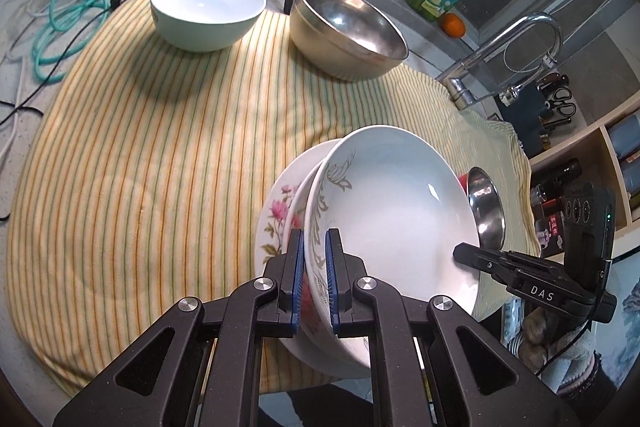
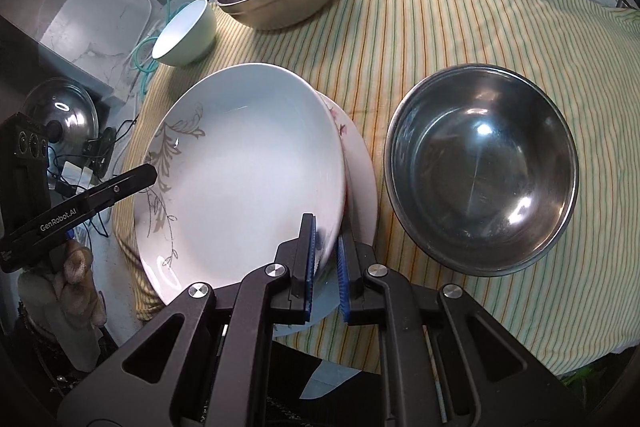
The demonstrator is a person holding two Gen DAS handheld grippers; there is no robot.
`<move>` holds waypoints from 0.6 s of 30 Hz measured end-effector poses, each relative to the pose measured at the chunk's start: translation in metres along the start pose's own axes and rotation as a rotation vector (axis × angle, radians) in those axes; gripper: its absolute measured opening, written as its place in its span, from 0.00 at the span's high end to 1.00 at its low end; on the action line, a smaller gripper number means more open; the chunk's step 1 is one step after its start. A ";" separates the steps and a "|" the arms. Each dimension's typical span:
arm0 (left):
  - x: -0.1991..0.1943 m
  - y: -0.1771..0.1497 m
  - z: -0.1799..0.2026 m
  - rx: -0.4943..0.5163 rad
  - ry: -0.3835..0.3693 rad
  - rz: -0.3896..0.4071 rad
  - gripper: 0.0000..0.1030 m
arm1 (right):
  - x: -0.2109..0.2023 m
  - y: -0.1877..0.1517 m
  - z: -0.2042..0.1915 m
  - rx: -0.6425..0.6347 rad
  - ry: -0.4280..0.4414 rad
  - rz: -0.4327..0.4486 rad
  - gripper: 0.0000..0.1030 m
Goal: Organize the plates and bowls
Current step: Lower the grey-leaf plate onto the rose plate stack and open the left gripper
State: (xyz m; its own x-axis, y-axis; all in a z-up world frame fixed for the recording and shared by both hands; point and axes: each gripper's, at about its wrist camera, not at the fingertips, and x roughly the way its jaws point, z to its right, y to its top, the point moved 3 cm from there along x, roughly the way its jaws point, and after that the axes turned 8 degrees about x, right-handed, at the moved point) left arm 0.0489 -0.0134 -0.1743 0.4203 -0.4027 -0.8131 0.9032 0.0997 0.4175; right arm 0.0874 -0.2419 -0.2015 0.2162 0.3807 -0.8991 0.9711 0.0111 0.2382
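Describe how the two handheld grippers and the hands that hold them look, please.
Both the left gripper and the right gripper are matte black, with cut-out linkage arms, silver round pivot bolts and blue ribbed pads. White lettering marks their sides: "GenRobot.AI" on the left, "DAS" on the right. A light knitted glove covers the left hand.

A deep plate [image 2: 248, 163] sits on a second plate [image 2: 362, 179], seemingly tilted; a steel bowl [image 2: 480, 171] lies just right.
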 end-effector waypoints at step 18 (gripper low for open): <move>0.002 -0.006 -0.008 -0.019 0.005 -0.022 0.92 | 0.005 -0.003 -0.015 -0.084 -0.092 0.002 0.87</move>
State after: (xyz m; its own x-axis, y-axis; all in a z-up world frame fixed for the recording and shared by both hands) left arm 0.0450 -0.0079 -0.1815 0.4010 -0.4006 -0.8239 0.9135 0.1081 0.3921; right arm 0.0844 -0.2260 -0.2010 0.2300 0.2946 -0.9275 0.9597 0.0895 0.2664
